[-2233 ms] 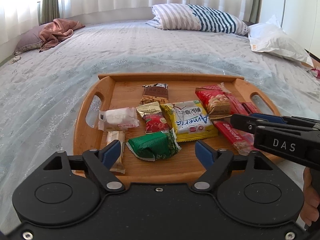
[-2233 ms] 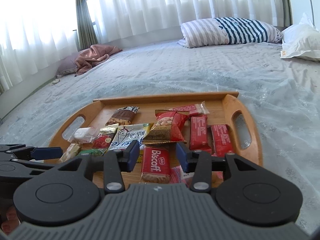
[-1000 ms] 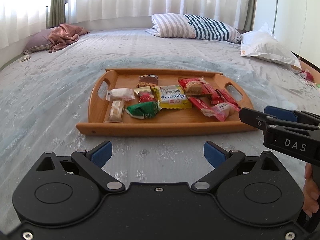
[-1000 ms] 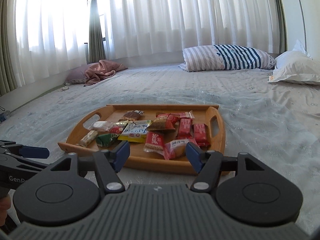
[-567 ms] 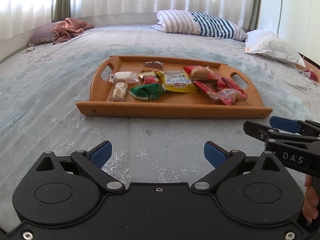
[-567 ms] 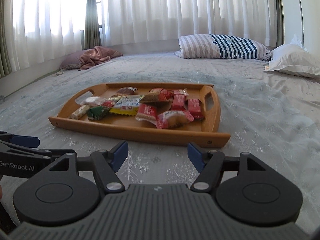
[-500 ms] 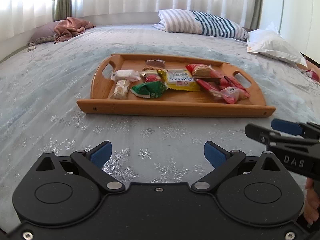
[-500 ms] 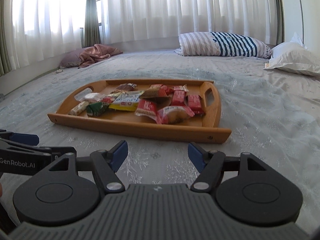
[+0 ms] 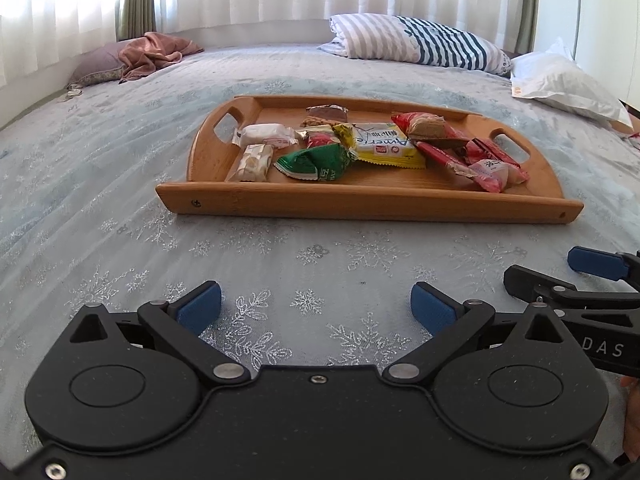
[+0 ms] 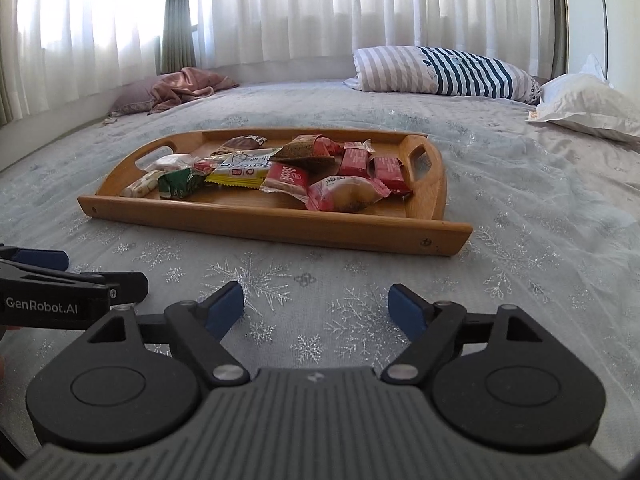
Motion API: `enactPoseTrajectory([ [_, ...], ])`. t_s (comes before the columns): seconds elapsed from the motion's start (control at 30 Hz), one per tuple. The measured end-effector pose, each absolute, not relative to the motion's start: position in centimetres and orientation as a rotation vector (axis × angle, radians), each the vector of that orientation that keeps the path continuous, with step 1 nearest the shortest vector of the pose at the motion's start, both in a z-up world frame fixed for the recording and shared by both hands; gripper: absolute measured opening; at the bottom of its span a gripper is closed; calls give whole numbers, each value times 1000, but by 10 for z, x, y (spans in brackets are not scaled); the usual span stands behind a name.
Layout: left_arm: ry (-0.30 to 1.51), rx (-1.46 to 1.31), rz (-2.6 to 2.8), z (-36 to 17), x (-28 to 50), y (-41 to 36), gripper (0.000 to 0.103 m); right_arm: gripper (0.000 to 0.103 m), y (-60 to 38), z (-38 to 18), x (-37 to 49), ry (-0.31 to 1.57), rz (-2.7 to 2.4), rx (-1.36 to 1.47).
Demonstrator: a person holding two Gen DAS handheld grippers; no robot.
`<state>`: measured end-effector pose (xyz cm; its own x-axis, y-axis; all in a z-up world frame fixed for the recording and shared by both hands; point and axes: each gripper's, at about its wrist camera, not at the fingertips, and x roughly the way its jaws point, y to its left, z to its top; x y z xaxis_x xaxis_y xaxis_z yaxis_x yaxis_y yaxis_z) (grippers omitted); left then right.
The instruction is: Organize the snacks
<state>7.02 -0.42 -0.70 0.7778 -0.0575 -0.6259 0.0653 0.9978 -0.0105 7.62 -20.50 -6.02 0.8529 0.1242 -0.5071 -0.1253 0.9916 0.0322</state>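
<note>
Assorted wrapped snacks (image 9: 360, 148) piled loose in oval wooden tray (image 9: 360, 202) with cut-out handles, tray on pale blue snowflake bedspread (image 9: 120, 184). Left gripper (image 9: 316, 308) jaws wide, nothing between. Right gripper (image 10: 316, 306) jaws opening, empty too. Both low over bedspread, well short of tray. Step looks finished or paused; any further sorting needs a reach forward into tray. Versus two seconds back: grippers were right over the snacks, now pulled away and lower.

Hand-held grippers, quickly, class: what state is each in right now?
Left hand-held gripper: open, holding nothing.
Right hand-held gripper: open, jaws opening wider, nothing between them.
</note>
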Motion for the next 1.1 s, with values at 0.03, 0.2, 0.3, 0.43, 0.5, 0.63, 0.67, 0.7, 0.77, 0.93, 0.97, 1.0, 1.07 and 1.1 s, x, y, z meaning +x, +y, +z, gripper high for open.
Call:
enactPoseTrajectory([
  [0.03,675,12,-67,-8,70,-4,102,91,-204,-61,77,533,131,-6],
  [0.2,669,3,-69,-11,70,-2,103,94,-203,-63,78,540,125,-12],
  [0.3,668,-6,-72,-12,70,0,103,96,-203,-63,80,549,122,-7],
  [0.43,663,-18,-75,-13,71,3,103,98,-202,-64,81,559,120,-14],
  [0.5,659,-22,-78,-14,70,4,103,99,-202,-64,82,562,119,-12],
  [0.63,650,-29,-77,-15,69,5,103,102,-203,-65,83,566,104,-5],
  [0.67,649,-31,-78,-15,69,5,103,103,-203,-66,83,569,100,-1],
  [0.7,647,-30,-78,-15,69,5,103,103,-203,-66,83,568,100,-2],
  [0.77,643,-29,-77,-15,69,5,103,103,-204,-66,83,568,100,-1],
  [0.93,645,-28,-77,-16,68,5,103,103,-204,-66,83,567,100,-1],
  [0.97,645,-27,-78,-16,68,5,103,103,-204,-66,83,567,100,-1],
  [1.0,644,-28,-77,-16,68,5,103,103,-204,-66,83,567,99,-1],
  [1.07,643,-28,-77,-16,68,5,103,103,-204,-66,83,568,100,-2],
  [1.1,644,-28,-77,-16,68,5,103,103,-204,-66,83,568,100,-2],
])
